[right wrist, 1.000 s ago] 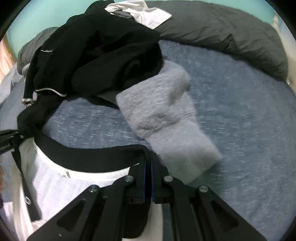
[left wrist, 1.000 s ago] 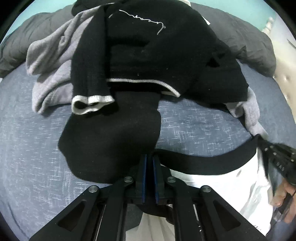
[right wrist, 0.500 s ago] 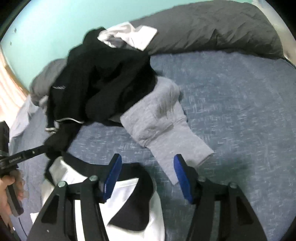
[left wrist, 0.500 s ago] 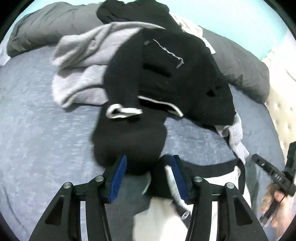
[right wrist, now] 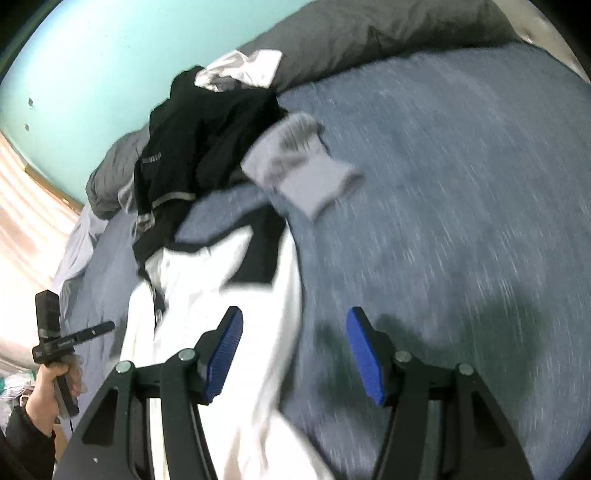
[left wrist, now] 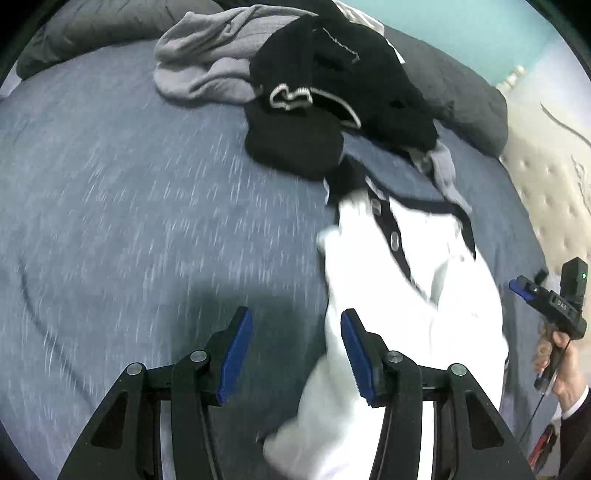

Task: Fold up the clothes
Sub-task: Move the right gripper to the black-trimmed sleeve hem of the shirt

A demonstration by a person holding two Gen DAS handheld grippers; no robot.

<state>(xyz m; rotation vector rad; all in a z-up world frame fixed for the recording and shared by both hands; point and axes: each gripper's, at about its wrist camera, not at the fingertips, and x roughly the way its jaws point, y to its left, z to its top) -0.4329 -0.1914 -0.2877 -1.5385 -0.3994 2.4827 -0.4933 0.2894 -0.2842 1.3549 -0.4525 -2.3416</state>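
A white garment with black trim and snap buttons (left wrist: 424, 295) lies loose and crumpled on the blue bed; it also shows in the right wrist view (right wrist: 221, 295). My left gripper (left wrist: 297, 350) is open and empty, above the bed at the garment's left edge. My right gripper (right wrist: 295, 354) is open and empty, above the garment's right edge. Each gripper shows in the other's view, the right one (left wrist: 554, 299) and the left one (right wrist: 74, 339), held in a hand beside the garment.
A pile of black clothes (left wrist: 332, 92) and a grey sweatshirt (left wrist: 207, 55) lies beyond the white garment. A grey sleeve (right wrist: 299, 162) lies on the blue bedspread (left wrist: 110, 184). A dark grey duvet (right wrist: 369, 33) sits at the back by a teal wall.
Both grippers were shut on the garment's black collar, opened and let it go. They have drawn back and up, and the garment has dropped onto the bed.
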